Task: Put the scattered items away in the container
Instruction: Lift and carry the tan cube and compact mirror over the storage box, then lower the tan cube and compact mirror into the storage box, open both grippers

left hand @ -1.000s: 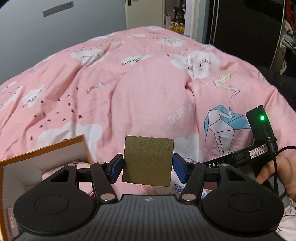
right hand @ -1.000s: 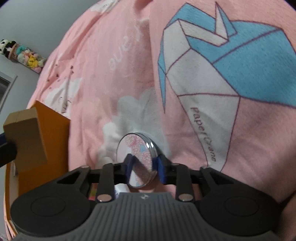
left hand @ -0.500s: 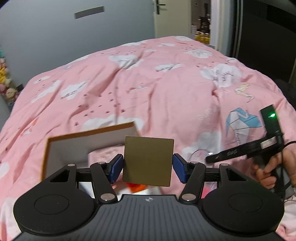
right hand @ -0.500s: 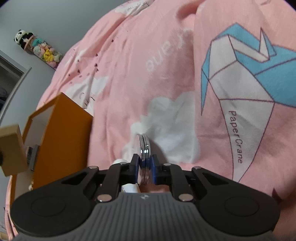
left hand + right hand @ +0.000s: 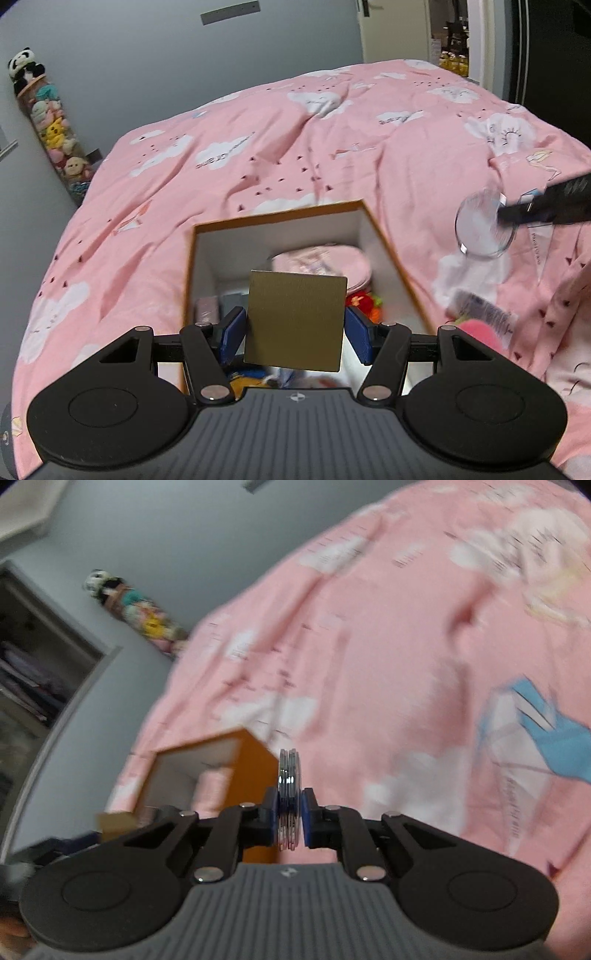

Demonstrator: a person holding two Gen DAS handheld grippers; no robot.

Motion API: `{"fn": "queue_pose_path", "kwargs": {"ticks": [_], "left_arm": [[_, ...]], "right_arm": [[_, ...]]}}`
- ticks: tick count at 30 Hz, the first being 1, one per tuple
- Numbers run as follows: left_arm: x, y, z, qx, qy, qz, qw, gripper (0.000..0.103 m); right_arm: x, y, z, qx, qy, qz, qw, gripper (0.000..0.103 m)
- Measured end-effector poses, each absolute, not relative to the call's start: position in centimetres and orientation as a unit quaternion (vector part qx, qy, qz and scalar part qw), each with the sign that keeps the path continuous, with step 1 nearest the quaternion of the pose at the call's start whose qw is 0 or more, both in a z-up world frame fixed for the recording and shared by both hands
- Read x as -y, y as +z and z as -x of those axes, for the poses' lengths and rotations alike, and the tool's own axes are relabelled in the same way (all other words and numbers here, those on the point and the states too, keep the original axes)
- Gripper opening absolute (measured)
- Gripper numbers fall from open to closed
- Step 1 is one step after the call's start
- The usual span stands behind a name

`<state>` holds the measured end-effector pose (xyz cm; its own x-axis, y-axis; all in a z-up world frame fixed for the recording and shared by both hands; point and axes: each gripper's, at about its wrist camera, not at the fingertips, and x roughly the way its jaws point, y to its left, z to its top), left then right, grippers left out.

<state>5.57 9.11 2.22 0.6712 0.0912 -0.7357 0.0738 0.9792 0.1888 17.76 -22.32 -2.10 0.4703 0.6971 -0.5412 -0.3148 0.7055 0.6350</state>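
Note:
My left gripper [image 5: 294, 328] is shut on a flat olive-gold square box [image 5: 294, 320] and holds it above the open orange container [image 5: 384, 240], which lies on the pink duvet and holds a pink pouch [image 5: 321, 264] and small toys. My right gripper [image 5: 289, 814] is shut on a round compact mirror [image 5: 289, 775], seen edge-on, held in the air to the right of the container [image 5: 255, 757]. The mirror [image 5: 484, 229] and right gripper also show at the right of the left wrist view.
The pink duvet [image 5: 295, 140] covers the whole bed. A striped packet [image 5: 484, 314] and a pink item [image 5: 480, 332] lie right of the container. A tube of plush toys [image 5: 48, 122] stands against the grey wall at left. An open wardrobe [image 5: 26, 672] is at far left.
Both grippers have risen. The left one moved with the gold box over the container's opening. The right one lifted the mirror off the duvet and swung it towards the container.

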Motion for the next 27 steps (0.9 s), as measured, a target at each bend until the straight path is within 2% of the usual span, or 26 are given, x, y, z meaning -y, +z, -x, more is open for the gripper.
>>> {"fn": "queue_pose_path", "kwargs": {"ticks": [7,17,27], "left_arm": [[-10.4,2.3,-5.0,-0.407,0.015,-0.12,0.905,0.068],[-12.3,2.3,-4.7,-0.405,0.016,-0.115,0.907,0.068],[-13.7,1.8,-4.8,-0.403,0.01,-0.096,0.91,0.068]], "right_arm": [[14.6,-0.3,-17.6,-0.414,0.395,-0.212,0.792,0.014],[3.4,-4.8,-18.1,-0.492,0.394,-0.079,0.772,0.014],[-1.1,-6.7,-18.2,-0.521,0.382,0.004,0.764,0.014]]}}
